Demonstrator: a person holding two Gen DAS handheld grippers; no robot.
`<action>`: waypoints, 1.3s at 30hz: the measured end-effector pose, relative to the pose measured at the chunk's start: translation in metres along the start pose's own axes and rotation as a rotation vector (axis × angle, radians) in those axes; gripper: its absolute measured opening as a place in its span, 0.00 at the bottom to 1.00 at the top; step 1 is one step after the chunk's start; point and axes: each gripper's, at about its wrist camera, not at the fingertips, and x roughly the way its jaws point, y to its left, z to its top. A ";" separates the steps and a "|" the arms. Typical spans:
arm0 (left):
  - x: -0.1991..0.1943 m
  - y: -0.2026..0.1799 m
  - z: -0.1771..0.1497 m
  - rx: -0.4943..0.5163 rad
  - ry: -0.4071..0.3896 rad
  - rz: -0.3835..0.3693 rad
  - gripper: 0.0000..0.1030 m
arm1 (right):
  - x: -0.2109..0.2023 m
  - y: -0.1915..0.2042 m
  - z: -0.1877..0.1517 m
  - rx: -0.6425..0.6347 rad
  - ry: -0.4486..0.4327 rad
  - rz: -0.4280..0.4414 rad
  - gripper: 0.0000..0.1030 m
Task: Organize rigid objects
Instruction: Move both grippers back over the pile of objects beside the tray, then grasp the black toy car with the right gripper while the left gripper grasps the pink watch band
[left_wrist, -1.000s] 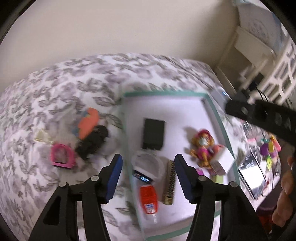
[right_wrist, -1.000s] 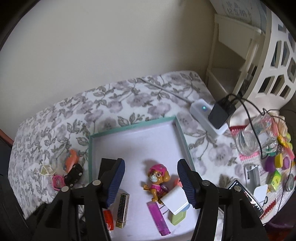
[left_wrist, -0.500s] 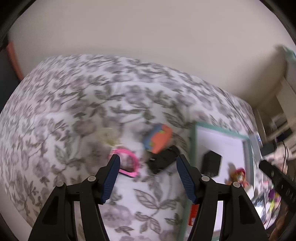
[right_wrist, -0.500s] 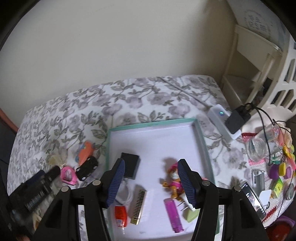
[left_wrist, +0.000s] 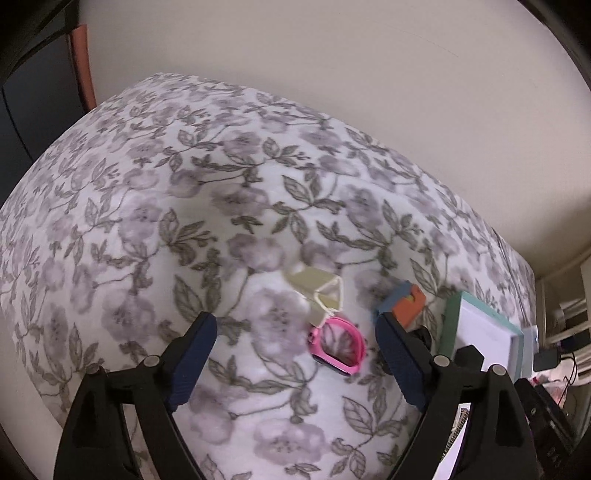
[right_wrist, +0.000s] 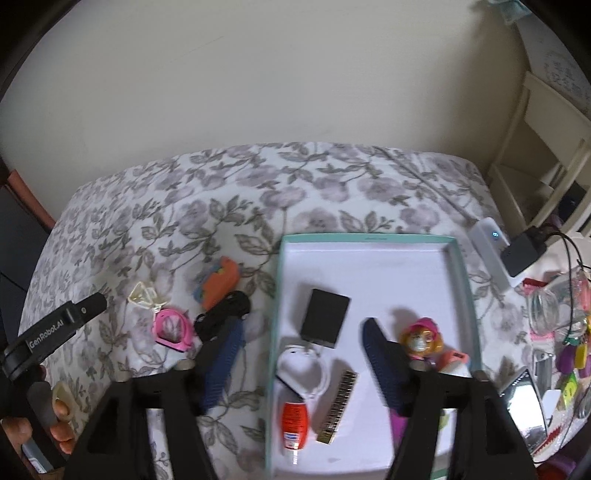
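Note:
A teal-rimmed white tray (right_wrist: 276, 295) lies on the floral bedspread and holds a black box (right_wrist: 325, 317), a doll (right_wrist: 421, 336), a red-capped bottle (right_wrist: 294, 419), a gold bar (right_wrist: 338, 406) and a white cord. Left of it lie a pink frame (right_wrist: 173, 328), a clear cream piece (right_wrist: 142, 293), an orange-blue toy (right_wrist: 218, 282) and a black toy car (right_wrist: 221, 315). My left gripper (left_wrist: 295, 354) is open, just before the pink frame (left_wrist: 338, 345) and cream piece (left_wrist: 321, 291). My right gripper (right_wrist: 303, 358) is open above the tray's left edge.
A white power bank (right_wrist: 491, 251) with a black charger sits right of the tray. A cluttered side table with a glass jar (right_wrist: 546, 310) and a phone stands at far right. A wall runs behind the bed. White shelves stand at right.
My left gripper has swung left from over the tray to the loose toys and come closer to them. My right gripper has shifted left over the tray's left edge.

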 end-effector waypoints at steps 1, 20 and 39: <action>0.000 0.002 0.001 -0.003 -0.001 0.002 0.86 | 0.002 0.003 0.000 -0.005 0.000 0.000 0.77; 0.008 0.007 0.000 0.002 -0.015 0.026 0.98 | 0.019 0.047 -0.006 -0.143 0.008 -0.019 0.83; 0.067 -0.017 -0.020 0.128 0.158 0.095 0.98 | 0.053 0.066 0.000 -0.222 0.022 -0.002 0.83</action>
